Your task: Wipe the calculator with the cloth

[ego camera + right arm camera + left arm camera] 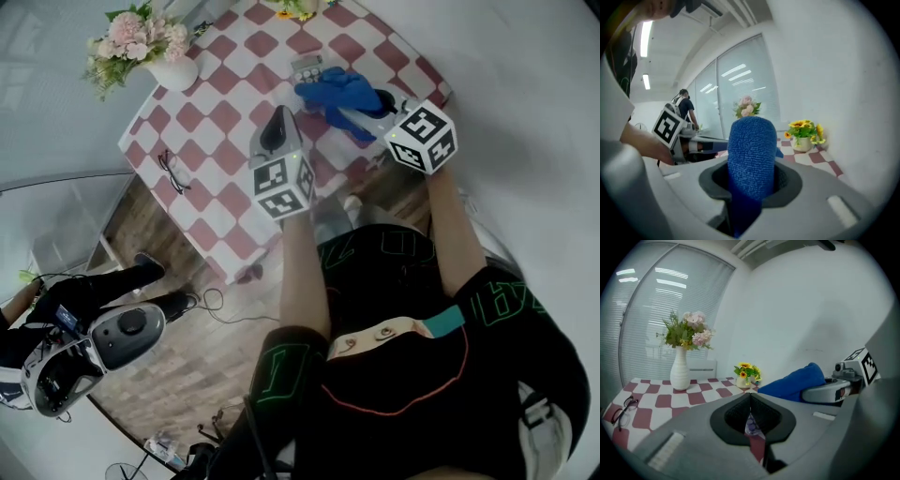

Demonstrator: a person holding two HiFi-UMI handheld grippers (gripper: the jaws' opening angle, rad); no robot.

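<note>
Holding a blue cloth point(751, 150), the R claw point(352, 117) is clenched on it. The fabric stands up in a thick roll btwn the jaws and fills most of the right gripper view. The L claw point(750, 395) sits just beside the R claw, on its left, jaws pressed together w/ nothing gripped. A thin slit below the tips shows only a pale sliver, too small to tell. Both hover over a bench point(202, 202) w/ a red-and-white check cover. The calculator point(307, 67) lies flat on the bench just ahead of both claws, at the far edge of the cloth; can't tell if they touch. Well to the L claw's left stands a white vase point(173, 73) of pink flowers. Glasses point(173, 172) lie left of the L claw, nearer the person. A small sunflower pot point(746, 376) sits ahead of it, by the wall.
</note>
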